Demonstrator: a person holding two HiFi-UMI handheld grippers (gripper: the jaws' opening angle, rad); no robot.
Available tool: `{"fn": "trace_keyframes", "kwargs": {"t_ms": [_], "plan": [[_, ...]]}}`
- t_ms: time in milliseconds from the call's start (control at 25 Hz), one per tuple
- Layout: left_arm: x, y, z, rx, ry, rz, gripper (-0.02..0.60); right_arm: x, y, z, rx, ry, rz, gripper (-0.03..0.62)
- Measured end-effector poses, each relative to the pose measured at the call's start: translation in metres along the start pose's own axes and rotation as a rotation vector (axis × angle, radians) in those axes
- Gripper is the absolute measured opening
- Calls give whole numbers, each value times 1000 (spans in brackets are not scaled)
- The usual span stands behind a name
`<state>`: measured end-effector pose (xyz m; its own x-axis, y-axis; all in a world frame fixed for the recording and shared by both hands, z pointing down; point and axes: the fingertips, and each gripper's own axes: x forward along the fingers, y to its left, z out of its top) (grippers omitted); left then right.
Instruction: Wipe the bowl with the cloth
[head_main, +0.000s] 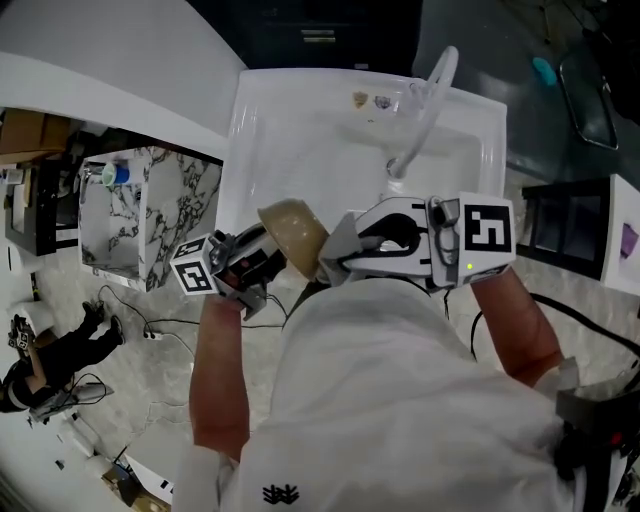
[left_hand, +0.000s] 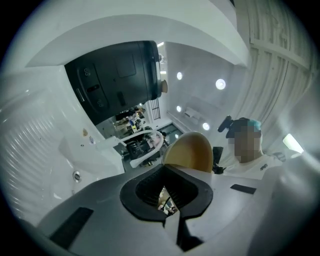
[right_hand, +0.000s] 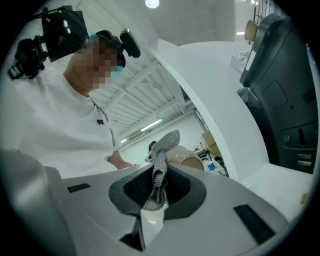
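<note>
A tan bowl (head_main: 293, 232) is held in the air at the near edge of the white sink (head_main: 300, 130), tipped on its side. My left gripper (head_main: 262, 250) is shut on its left rim; in the left gripper view the bowl (left_hand: 190, 150) rises just past the closed jaws of the left gripper (left_hand: 167, 170). From the right, my right gripper (head_main: 342, 250) is shut on a grey cloth (head_main: 335, 243) that meets the bowl's right side. In the right gripper view the cloth (right_hand: 160, 165) sticks up from the right gripper (right_hand: 159, 175), with the bowl (right_hand: 187, 157) behind it.
A curved faucet (head_main: 425, 100) stands at the sink's far right. A marble-patterned cabinet (head_main: 150, 215) is to the left, with cables on the floor below it. A dark appliance (left_hand: 115, 80) hangs beyond the sink. The person's white shirt (head_main: 380, 400) fills the near foreground.
</note>
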<state>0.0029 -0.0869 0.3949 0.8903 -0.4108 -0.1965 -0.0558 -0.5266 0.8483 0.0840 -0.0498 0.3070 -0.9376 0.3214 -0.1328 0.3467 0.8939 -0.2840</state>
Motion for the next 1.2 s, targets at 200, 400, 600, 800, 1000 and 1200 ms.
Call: {"fn": "trace_keyframes", "kwargs": {"t_ms": [200,400,600,800,1000,1200], "plan": [[7,-1,-10,-15,42,-27,14,-4,-12,25,-19,-91,-61,43],[13,-12,-22,5,105,-67,14,-4,-31,32,-26,-118,-148,43],[14,-23,-21,17,119,-109,14,0,-51,22,-17,-76,-233,43],[9,-29,-14,30,102,-128,14,6,-63,5,1,-17,-273,43],[-2,-29,0,37,63,-119,14,14,-60,-10,23,23,-263,43],[-16,-25,8,25,31,-103,14,20,-44,-15,30,30,-220,43]]}}
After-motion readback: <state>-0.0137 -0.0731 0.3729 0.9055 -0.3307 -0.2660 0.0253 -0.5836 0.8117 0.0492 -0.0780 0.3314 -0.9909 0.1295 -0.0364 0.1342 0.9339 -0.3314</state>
